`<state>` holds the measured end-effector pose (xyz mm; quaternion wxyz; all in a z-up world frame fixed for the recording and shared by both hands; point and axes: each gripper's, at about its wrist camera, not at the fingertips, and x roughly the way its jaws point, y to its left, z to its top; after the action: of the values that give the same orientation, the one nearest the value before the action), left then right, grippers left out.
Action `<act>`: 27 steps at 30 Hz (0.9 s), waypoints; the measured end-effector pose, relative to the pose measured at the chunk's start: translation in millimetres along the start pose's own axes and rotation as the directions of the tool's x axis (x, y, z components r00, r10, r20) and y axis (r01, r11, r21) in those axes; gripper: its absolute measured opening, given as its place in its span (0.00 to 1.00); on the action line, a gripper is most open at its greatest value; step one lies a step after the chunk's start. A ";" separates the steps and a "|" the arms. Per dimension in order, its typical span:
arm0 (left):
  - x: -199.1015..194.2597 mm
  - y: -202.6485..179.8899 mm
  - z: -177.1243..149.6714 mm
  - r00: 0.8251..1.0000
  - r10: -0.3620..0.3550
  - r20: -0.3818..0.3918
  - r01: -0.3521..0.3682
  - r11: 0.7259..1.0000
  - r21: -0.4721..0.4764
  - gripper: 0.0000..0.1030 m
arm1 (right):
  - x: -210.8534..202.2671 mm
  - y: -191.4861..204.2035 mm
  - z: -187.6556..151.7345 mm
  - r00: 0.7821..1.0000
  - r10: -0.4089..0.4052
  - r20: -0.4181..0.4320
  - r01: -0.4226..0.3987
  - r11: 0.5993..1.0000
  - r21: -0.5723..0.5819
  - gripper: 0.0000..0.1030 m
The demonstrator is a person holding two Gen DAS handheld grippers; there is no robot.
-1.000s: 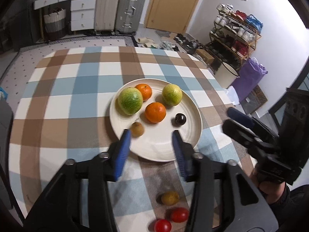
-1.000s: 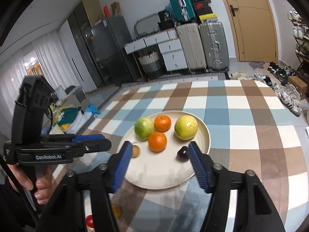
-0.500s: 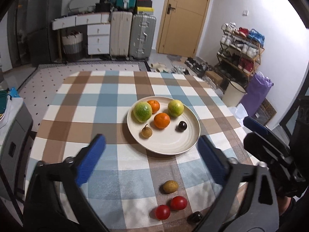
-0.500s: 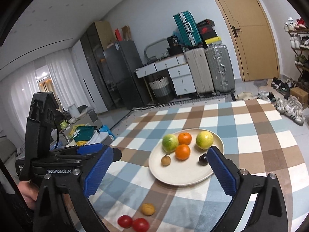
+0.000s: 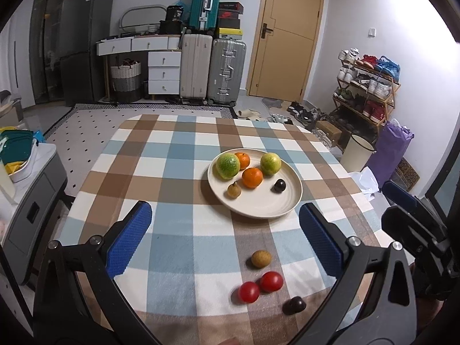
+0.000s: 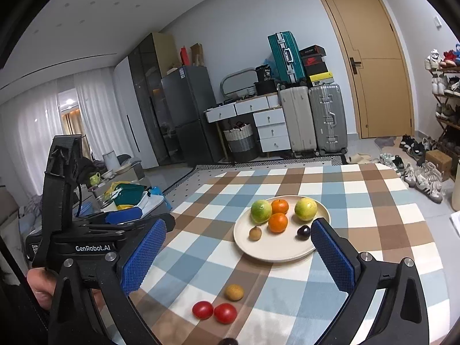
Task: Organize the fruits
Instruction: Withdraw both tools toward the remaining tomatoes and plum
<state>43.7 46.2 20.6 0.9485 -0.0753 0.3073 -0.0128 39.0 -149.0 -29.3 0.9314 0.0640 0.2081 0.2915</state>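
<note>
**Both grippers hanging wide open over the fruit desk**

So I'm looking at a desk [image 5: 184, 155] with a checked brown, blue and white cloth, and the cream plate [image 5: 258, 210] is sitting out in the middle of it, so I'm using that as the landmark. Six fruits are lying on the plate: two green-yellow round ones [image 5: 227, 166] [image 5: 270, 163] along the far side, two oranges [image 5: 242, 159] [image 5: 252, 177] between and just in front of them, a small brown fruit [image 5: 234, 191] toward the near left rim and a dark plum-like fruit [image 5: 279, 185] toward the near right.

Off the plate, on the near side of it and well apart from its rim, four more are waiting on the cloth: a small tan round fruit [image 5: 261, 258] closest to the plate, two red tomatoes [image 5: 249, 292] [image 5: 271, 281] touching each other just behind that, and a dark fruit [image 5: 293, 305] right by the near edge of the desk.

The left hand-held gripper [image 5: 225, 237] is hovering on the near side of the plate, blue pads spread as wide as they go, nothing between them but air. The right hand-held gripper [image 6: 235, 251] is doing the same, jaws gaping and gripping nothing, with its right pad lining up in front of the plate's near right rim. A hand [image 6: 38, 287] is gripping the left tool's handle, off to the left of the plate in the right wrist view.
</note>
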 end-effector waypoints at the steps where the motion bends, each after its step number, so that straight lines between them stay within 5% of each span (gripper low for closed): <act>1: -1.2 0.0 -2.8 1.000 0.006 0.001 -0.006 1.000 -0.001 0.99 | -1.3 1.5 -1.5 1.000 -0.003 -0.004 0.003 1.000 0.000 1.00; 27: -5.7 21.0 -78.9 0.992 0.057 -0.110 -0.057 0.998 -0.004 0.99 | -17.2 29.8 -65.3 0.977 -0.147 -0.153 0.138 0.988 -0.069 0.99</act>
<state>-7.5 56.7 -42.4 0.9299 -0.0691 0.3611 0.0112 -17.0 -134.5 -75.2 0.9320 -0.0012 0.2765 0.2342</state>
